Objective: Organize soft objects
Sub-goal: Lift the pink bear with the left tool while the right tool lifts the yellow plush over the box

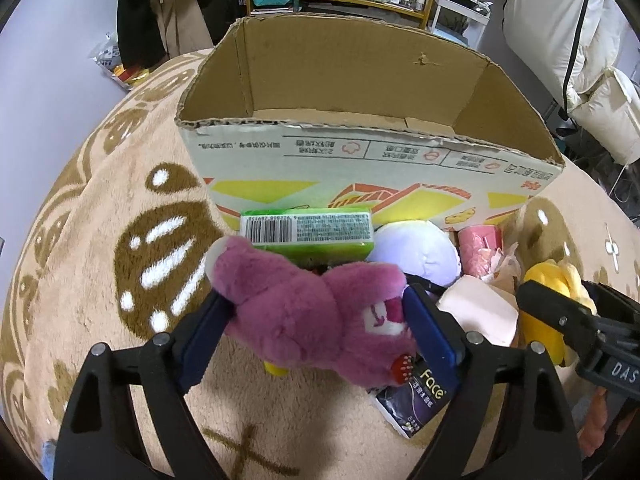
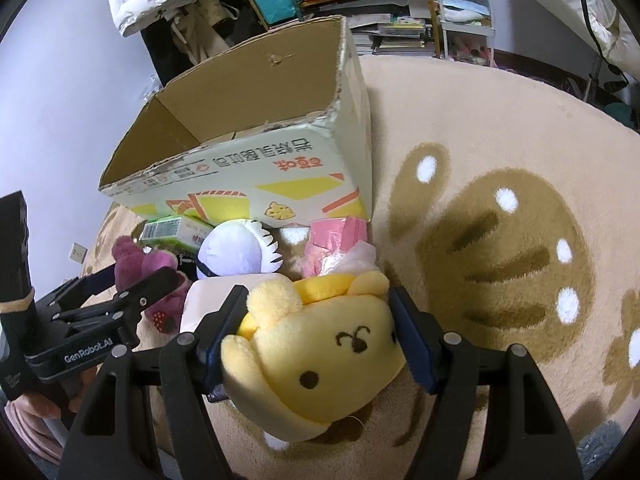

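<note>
1. Your left gripper [image 1: 320,320] clamps the one purple plush bear [image 1: 304,320]; the right gripper [image 2: 316,336] clamps the one yellow plush dog [image 2: 320,356], both near you above the rug [image 2: 500,120].
2. Both plush toys look light and squashy; hold mid-body.
3. Farther off stands one open cardboard box [image 1: 360,160].

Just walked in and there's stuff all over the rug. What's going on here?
A person is sorting soft things with hand-held tongs. The left tongs grip a pink plush bear on both sides; the right tongs clamp a yellow plush dog. The cardboard box behind them shows nothing inside yet. A white plush, a green pack and a pink pack lie in front of it on the rug.
</note>
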A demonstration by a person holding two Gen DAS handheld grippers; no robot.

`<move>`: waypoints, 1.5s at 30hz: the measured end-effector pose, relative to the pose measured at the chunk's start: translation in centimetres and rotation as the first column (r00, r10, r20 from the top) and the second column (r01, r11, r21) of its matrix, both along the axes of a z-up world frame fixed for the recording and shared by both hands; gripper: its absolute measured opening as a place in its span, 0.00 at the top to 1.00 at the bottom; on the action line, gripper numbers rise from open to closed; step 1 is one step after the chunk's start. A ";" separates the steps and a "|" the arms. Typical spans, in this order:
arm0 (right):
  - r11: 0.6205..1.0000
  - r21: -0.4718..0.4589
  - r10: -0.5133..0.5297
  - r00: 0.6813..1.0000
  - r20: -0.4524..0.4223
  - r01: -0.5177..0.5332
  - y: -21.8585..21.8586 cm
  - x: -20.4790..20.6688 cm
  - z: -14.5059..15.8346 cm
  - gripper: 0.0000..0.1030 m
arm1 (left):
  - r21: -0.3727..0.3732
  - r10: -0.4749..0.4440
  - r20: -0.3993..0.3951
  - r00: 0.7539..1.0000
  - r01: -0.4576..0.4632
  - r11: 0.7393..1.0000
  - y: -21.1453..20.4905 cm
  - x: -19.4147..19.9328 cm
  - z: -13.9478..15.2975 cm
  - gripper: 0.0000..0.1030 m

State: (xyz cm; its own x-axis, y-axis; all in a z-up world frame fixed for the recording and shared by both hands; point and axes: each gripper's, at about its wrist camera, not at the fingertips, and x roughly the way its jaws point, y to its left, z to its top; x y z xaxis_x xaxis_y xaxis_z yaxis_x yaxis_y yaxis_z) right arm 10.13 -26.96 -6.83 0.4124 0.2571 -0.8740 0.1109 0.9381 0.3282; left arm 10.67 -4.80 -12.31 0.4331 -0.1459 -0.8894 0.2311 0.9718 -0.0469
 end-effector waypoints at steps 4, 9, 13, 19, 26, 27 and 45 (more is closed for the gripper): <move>1.000 -0.006 0.011 1.000 -0.007 -0.011 0.1 0.1 -0.2 0.27 | 0.002 -0.006 -0.013 1.000 0.006 1.000 0.0 0.4 -0.5 0.10; 1.000 -0.004 0.014 1.000 -0.010 -0.014 0.1 0.1 -0.3 0.27 | 0.090 -0.027 -0.053 0.998 0.031 0.995 -0.9 1.0 -2.4 0.07; 1.000 0.001 0.017 1.000 -0.016 -0.017 0.1 0.3 -0.5 0.27 | 0.096 -0.031 -0.067 0.997 0.038 0.995 -1.0 1.1 -3.1 0.07; 1.000 0.009 0.022 1.000 -0.017 -0.022 0.2 0.4 -0.6 0.28 | 0.081 0.020 -0.112 0.994 -0.011 0.997 0.3 1.4 -3.4 0.33; 1.000 0.010 0.027 0.999 0.021 -0.027 0.3 0.0 0.2 0.33 | 0.034 0.064 -0.138 0.988 -0.060 0.998 2.3 1.2 -2.7 0.50; 1.000 0.010 0.026 0.999 0.032 -0.027 0.3 0.0 0.4 0.33 | 0.025 0.068 -0.138 0.988 -0.066 0.998 2.6 1.2 -2.6 0.51; 0.999 -0.020 0.047 0.990 0.136 -0.044 0.9 -1.0 2.8 0.33 | -0.070 0.063 -0.066 0.996 -0.067 0.995 4.0 -1.5 0.9 0.59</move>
State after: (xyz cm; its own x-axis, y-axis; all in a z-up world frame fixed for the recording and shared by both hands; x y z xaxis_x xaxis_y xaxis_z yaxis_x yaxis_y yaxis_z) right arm 9.12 -26.10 -4.06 0.5166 0.2642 -0.8144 0.0231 0.9466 0.3217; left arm 9.17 -0.82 -11.45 0.3868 -0.1840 -0.9036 0.1617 0.9782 -0.1300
